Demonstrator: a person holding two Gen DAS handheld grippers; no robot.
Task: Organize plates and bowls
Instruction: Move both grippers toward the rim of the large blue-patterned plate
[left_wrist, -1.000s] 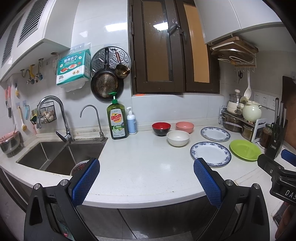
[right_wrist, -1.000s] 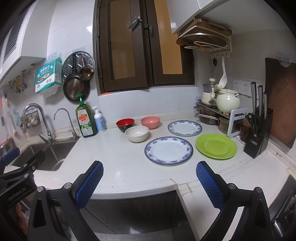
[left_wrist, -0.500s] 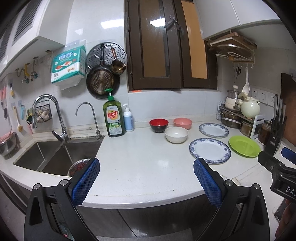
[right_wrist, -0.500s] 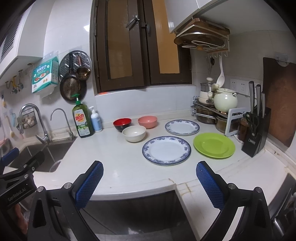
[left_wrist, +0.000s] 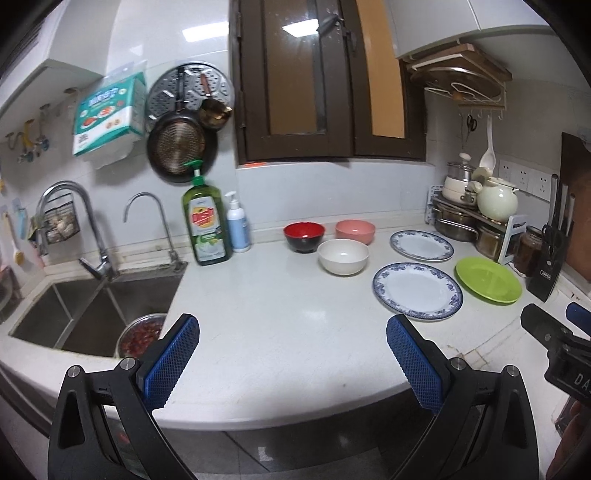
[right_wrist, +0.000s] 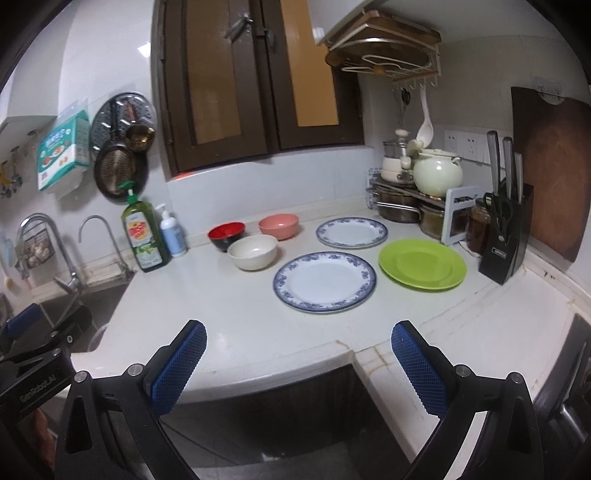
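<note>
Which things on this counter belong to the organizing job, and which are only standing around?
Belong:
red bowl
pink bowl
white bowl
two blue-rimmed plates
green plate

Standing around:
dish soap bottle
pump bottle
knife block
pots

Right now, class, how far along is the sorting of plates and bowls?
Done: nothing; the three bowls, white, red, pink, sit unstacked, as do the three plates.
In hand: nothing; left tool and right tool are open.
Left: all stacking.
</note>
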